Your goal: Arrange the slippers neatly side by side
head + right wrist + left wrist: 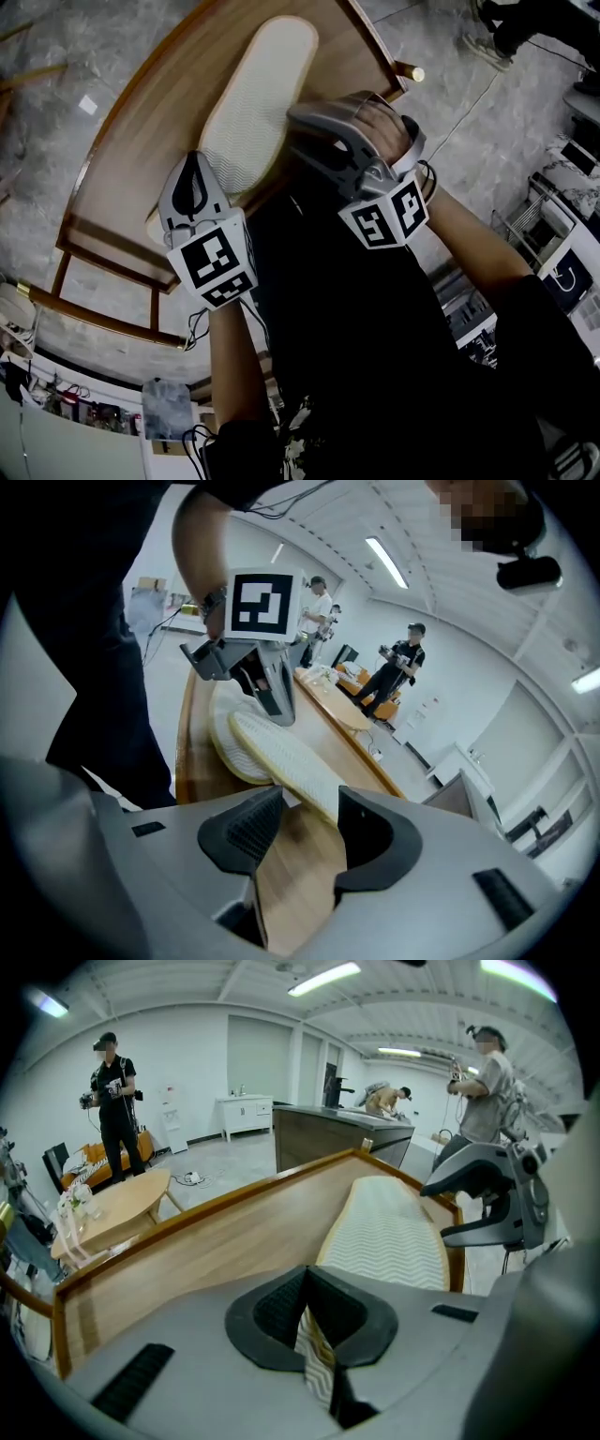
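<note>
1. The slipper (253,103) (389,1232) (281,752) is over the middle of the wooden bench (141,141) (216,1232) (187,761). Its cream sole, ribbed in a zigzag tread, is turned up.
2. In the head view its long axis runs on a slant from the near left to the far right of the bench. Both ends are rounded, and I cannot tell which is the toe.
3. In the right gripper view a pale rounded part shows under the sole at the near end. Whether it is the slipper's own upper or a second slipper cannot be told.
4. The only print is on the marker cube (214,262) (258,604) of the left tool and the marker cube (384,217) of the right one. Both carry black-and-white square patterns.
5. The left hand-held gripper (194,173) (314,1326) (279,712) is clenched on the near end of the slipper. A strip of the zigzag sole is pinched between its dark pads.
6. The right hand-held gripper (305,127) (295,808) sits at the slipper's right side with its jaws spread apart. The slipper's end reaches into the top of the gap next to one pad, neither pad presses on it, and bare bench wood shows between the pads.
7. A hand (384,127) wraps the right tool's grip.
8. Beyond the raised rim of the bench, the left gripper view shows a low round table (122,1208) at the left. A person (112,1101) in black stands behind it.
</note>
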Demonstrator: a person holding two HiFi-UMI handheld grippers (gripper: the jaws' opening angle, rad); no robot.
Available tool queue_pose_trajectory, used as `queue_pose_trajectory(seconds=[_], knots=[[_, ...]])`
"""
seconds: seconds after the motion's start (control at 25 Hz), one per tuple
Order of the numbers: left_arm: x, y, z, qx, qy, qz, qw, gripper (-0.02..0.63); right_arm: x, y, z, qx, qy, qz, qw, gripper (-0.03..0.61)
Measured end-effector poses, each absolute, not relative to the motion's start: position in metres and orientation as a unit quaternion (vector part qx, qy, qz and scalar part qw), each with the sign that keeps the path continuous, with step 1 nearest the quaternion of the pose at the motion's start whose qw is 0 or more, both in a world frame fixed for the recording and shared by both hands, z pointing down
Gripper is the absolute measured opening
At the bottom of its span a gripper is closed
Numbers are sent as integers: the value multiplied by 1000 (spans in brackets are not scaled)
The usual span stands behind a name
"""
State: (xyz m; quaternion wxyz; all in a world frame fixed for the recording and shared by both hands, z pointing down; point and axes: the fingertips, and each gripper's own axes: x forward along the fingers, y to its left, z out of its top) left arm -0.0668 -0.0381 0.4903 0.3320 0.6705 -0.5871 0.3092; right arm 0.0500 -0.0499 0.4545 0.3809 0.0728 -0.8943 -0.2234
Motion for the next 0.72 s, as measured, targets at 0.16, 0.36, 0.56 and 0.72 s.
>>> queue_pose_trajectory(seconds=[0.16, 0.36, 0.56, 0.72], knots=[[-69, -42, 492, 669, -591, 308, 329, 3, 39, -44, 460, 40, -890, -252, 379, 160], [-72, -43, 492, 668, -593, 308, 328, 3, 29, -45, 456, 37, -891, -262, 369, 135], [-71, -46, 487, 669, -597, 300, 326, 3, 23, -49, 448, 41, -894, -270, 356, 114], [-68, -50, 475, 679, -599, 289, 309, 3, 15, -49, 441, 40, -893, -282, 349, 88]])
